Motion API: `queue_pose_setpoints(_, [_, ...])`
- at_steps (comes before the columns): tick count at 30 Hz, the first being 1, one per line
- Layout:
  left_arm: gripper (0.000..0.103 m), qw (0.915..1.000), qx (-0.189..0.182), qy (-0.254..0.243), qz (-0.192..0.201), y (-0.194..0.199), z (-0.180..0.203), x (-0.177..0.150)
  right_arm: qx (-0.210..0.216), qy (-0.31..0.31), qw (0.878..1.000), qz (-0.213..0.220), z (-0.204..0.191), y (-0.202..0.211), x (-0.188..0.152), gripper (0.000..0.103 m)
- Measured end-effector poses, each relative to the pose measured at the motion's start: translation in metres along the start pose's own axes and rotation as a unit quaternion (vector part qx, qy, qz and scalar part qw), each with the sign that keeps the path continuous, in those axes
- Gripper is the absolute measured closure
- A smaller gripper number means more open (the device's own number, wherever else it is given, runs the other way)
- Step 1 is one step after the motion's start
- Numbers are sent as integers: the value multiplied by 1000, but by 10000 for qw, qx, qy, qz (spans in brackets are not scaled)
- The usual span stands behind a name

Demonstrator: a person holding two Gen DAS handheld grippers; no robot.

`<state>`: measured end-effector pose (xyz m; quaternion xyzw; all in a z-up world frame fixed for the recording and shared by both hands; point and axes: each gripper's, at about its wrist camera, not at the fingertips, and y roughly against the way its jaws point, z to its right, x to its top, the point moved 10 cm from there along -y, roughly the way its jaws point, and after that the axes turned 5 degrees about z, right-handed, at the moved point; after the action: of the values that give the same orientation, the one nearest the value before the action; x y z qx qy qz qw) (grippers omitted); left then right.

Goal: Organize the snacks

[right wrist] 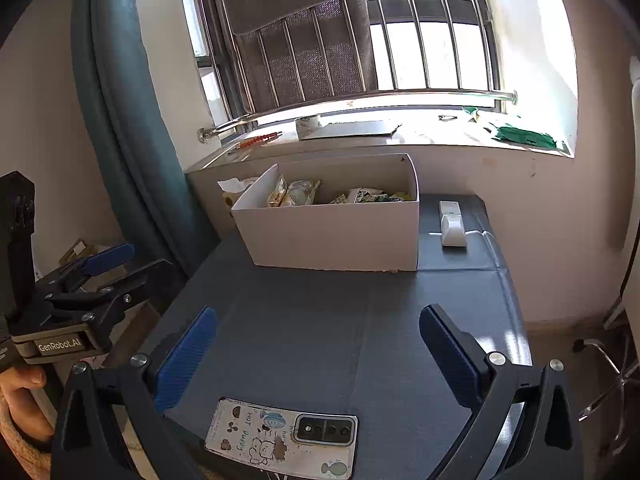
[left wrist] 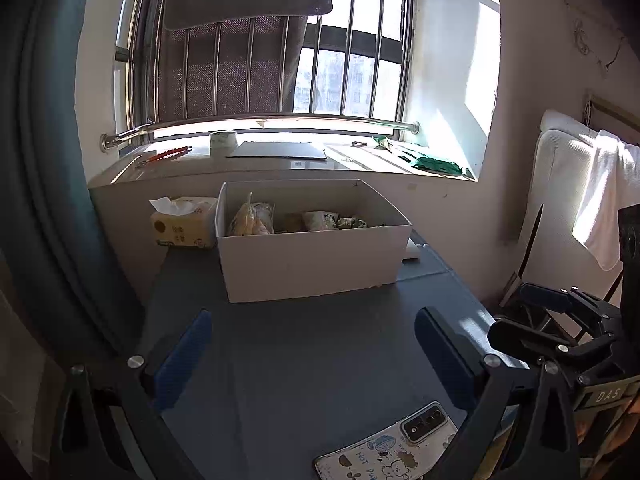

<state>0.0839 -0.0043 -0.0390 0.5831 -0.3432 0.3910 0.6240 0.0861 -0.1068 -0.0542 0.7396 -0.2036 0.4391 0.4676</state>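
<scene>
A white cardboard box [left wrist: 316, 264] [right wrist: 332, 240] stands at the far side of the dark grey table [left wrist: 304, 344] [right wrist: 312, 320]. Several snack packets [left wrist: 256, 220] [right wrist: 296, 194] lie inside it. My left gripper [left wrist: 316, 344] is open and empty, held above the table in front of the box. My right gripper [right wrist: 320, 340] is open and empty too, a little further right. The right gripper shows at the right edge of the left wrist view [left wrist: 536, 316], the left gripper at the left of the right wrist view [right wrist: 116, 264].
A phone [left wrist: 392, 448] [right wrist: 284, 438] in a cartoon case lies face down at the table's near edge. A tissue pack [left wrist: 184, 222] sits left of the box. A white charger [right wrist: 452, 226] lies to its right. Behind are a windowsill and a teal curtain [right wrist: 120, 120].
</scene>
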Motion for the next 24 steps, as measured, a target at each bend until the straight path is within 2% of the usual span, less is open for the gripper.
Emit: queue_pose_setpoints(24, [0, 9999, -51, -86, -51, -2, 0, -1, -9, 69, 10000, 6, -2, 0, 0, 0])
